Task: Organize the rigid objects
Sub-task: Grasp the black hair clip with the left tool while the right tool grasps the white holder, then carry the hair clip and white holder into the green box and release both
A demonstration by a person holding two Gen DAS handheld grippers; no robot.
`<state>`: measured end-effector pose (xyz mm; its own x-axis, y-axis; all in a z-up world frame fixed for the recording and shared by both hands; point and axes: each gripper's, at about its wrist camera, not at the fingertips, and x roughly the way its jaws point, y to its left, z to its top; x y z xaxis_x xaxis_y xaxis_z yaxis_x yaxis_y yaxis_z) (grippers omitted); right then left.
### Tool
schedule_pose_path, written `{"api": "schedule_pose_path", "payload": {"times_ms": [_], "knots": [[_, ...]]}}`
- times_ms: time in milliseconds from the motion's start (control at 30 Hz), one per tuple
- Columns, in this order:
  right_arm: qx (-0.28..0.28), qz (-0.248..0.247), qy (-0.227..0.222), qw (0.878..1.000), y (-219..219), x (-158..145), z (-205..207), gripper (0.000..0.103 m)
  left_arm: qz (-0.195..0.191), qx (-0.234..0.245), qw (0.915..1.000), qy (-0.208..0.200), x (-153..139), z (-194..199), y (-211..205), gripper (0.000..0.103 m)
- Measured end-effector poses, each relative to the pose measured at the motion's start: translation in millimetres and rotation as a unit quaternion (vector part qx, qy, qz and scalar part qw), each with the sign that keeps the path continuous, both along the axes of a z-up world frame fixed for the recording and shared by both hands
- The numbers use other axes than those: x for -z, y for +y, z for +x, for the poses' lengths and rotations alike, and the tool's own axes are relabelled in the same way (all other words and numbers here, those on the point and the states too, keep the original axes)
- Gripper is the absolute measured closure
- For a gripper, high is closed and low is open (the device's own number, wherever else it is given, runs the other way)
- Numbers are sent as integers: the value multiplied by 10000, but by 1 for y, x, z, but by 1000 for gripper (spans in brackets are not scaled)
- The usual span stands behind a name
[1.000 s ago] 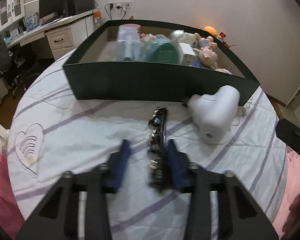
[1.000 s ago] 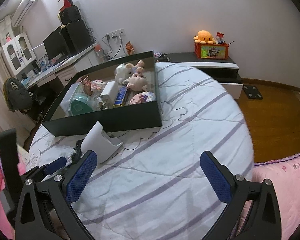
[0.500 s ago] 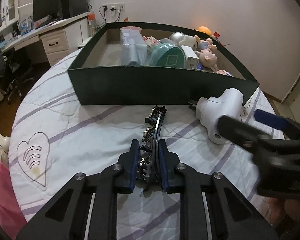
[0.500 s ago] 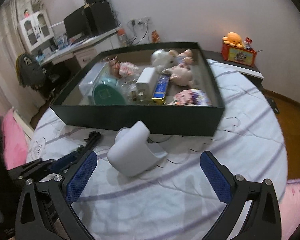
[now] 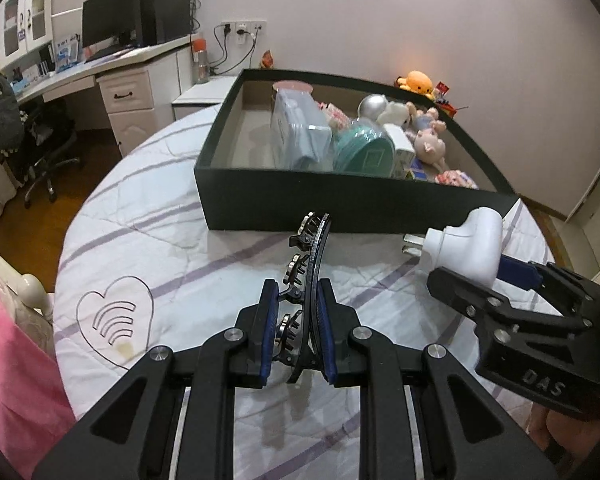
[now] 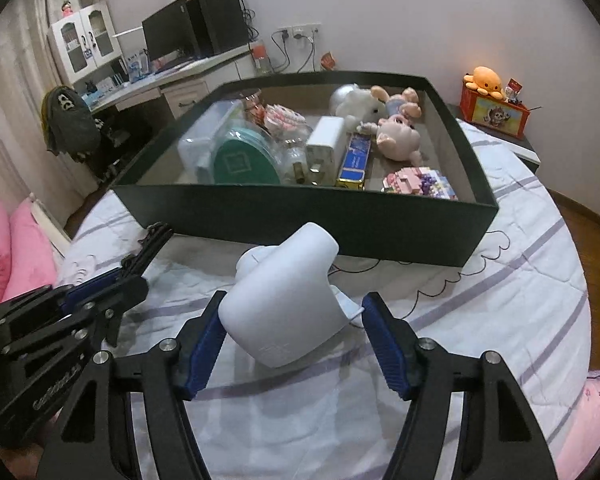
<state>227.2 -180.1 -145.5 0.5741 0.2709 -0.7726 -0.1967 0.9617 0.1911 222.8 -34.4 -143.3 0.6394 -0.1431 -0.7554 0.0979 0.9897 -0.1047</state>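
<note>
The left gripper point(image 5: 297, 332) was clamped on a black hair clip point(image 5: 309, 264), whose tip reached toward the dark box point(image 5: 340, 204) on the bed. The right gripper point(image 6: 294, 344) stood half open around the white plug adapter point(image 6: 284, 304); its left pad touched it, its right pad stood clear

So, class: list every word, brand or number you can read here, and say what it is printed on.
"DAS": raised letters on the right gripper body, in the left wrist view.
Lettering on the left gripper body: unclear.
Blue box print in the black tray: too small.
White charger marking: too faint.
</note>
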Motion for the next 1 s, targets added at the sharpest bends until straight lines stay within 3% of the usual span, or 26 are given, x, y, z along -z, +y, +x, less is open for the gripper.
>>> {"api": "schedule_pose_path", "payload": {"times_ms": [433, 700, 1000], "knots": [[-138, 359, -460, 9982, -3, -54, -17, 35, -203, -43, 9991, -376, -46, 3, 19, 84], [-78, 310, -839, 9960, -6, -84, 9, 35, -311, -246, 9968, -699, -80, 50, 35, 84], [52, 265, -1082, 9938, -15, -102, 59, 35, -257, -301, 9975, -592, -72, 104, 27, 84]]}}
